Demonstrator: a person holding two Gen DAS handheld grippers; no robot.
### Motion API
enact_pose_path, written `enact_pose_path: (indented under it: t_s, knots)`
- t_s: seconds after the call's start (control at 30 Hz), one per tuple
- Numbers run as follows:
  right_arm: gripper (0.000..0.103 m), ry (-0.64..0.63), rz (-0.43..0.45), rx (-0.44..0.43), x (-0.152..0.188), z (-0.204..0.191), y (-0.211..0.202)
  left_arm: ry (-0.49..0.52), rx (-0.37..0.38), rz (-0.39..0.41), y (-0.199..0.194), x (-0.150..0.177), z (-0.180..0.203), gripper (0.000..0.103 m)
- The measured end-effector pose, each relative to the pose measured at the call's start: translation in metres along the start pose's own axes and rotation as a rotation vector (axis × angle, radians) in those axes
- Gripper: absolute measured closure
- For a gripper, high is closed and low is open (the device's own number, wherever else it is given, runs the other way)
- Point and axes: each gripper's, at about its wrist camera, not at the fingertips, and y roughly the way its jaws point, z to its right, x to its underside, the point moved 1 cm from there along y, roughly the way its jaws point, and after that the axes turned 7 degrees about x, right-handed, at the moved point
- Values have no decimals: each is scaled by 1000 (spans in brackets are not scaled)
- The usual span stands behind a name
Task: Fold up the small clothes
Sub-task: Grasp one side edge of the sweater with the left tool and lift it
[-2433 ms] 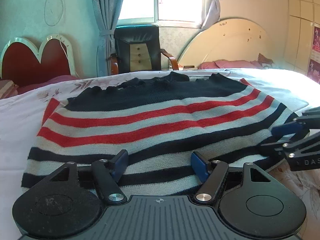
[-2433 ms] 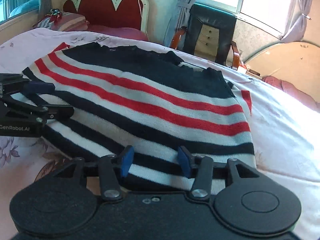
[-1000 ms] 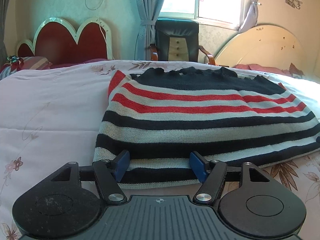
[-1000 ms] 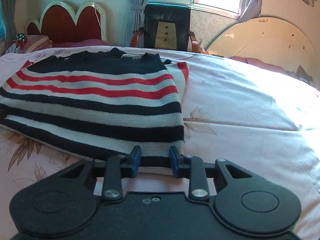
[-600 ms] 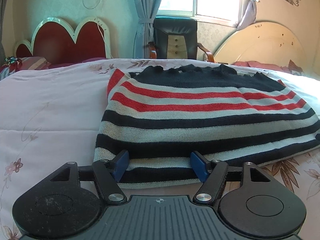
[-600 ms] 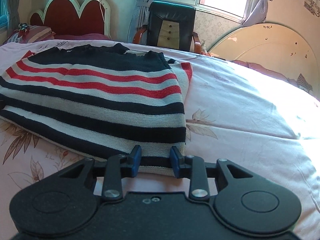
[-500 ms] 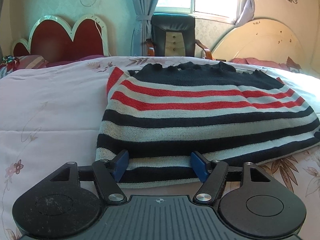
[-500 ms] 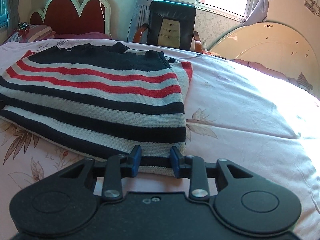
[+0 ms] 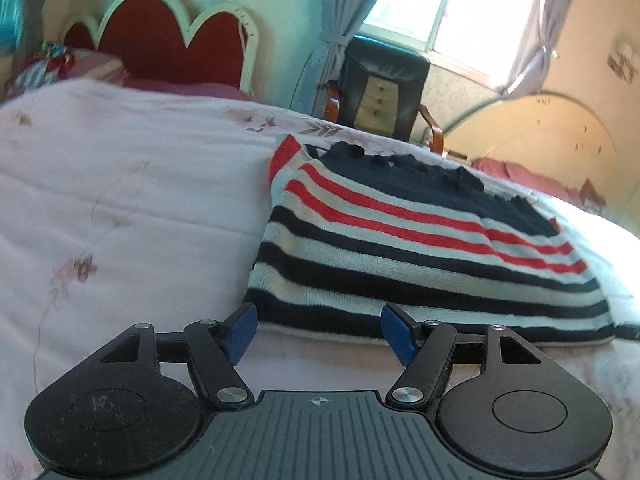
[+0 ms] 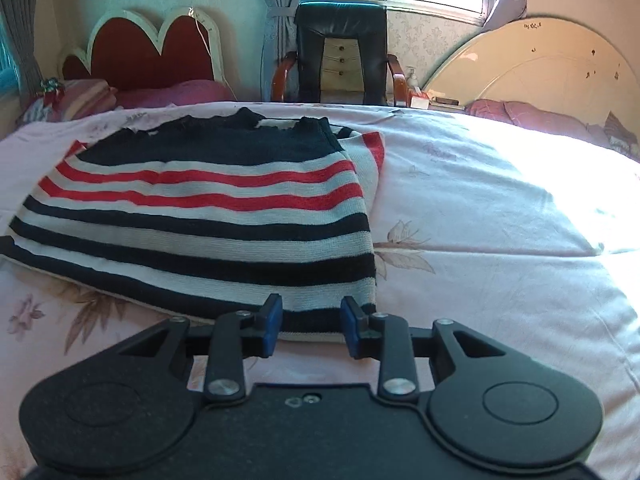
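sweater position: the striped sweater (image 9: 420,256) lies flat on the bed (image 9: 120,208), part-folded into a rough rectangle – sleeves look tucked under, one red-striped edge peeking out at the far corners.
long axis: runs side to side across both wrist views; dark neckline band at 12 o'clock, hem edge at 6 o'clock, nearest the person.
left hand-held gripper (image 9: 316,330): jaws spread wide, nothing between the blue pads; it sits just short of the hem, at the near left corner, with the sweater extending toward 1–2 o'clock from it.
right hand-held gripper (image 10: 310,326): jaws set narrower but apart, pads bare; the near right corner of the hem (image 10: 328,326) sits right at the fingertips, at 12 o'clock. I cannot tell whether the pads touch the knit.
nearer hand: each is at its own hem corner; the right looks slightly closer to the cloth.
key relation: both jaw gaps face the hem edge-on, so a short advance toward 12 o'clock should, in my judgement, put cloth between the pads for a hem-to-neckline fold.
surroundings: red heart-shaped headboard (image 10: 152,48) at 10 o'clock, black armchair (image 10: 340,52) at 12, cream round headboard (image 10: 540,80) at 2 – all well beyond the sweater.
obstructions: none seen between the fingertips and the hem; soft quilt may let the lower pad dig in.
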Motion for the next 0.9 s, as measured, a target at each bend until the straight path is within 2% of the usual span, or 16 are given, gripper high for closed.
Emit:
enact_pose_path:
  t_s: [0.1, 0.17, 0.27, 0.43, 0.47, 0.57, 0.9]
  knots:
    - [81, 66, -3, -61, 10, 6, -13, -236, 100, 24, -11, 21, -27, 35]
    - [83, 103, -7, -86, 15, 5, -17, -345, 151, 47, -11, 35, -35, 35]
    - [84, 129, -9, -109, 17, -2, -18, -448, 194, 71, -4, 49, -36, 35]
    - [84, 133, -12, -148, 13, -23, -13, -573, 235, 124, 18, 49, -44, 37]
    - [84, 134, -11, -159, 11, -27, -12, -596, 240, 134, 24, 49, -45, 43]
    - [85, 152, -6, -192, 3, -36, -5, -653, 252, 155, 42, 47, -51, 52]
    - [89, 206, 15, -279, -33, -49, 37, -662, 283, 212, 83, 23, -56, 52]
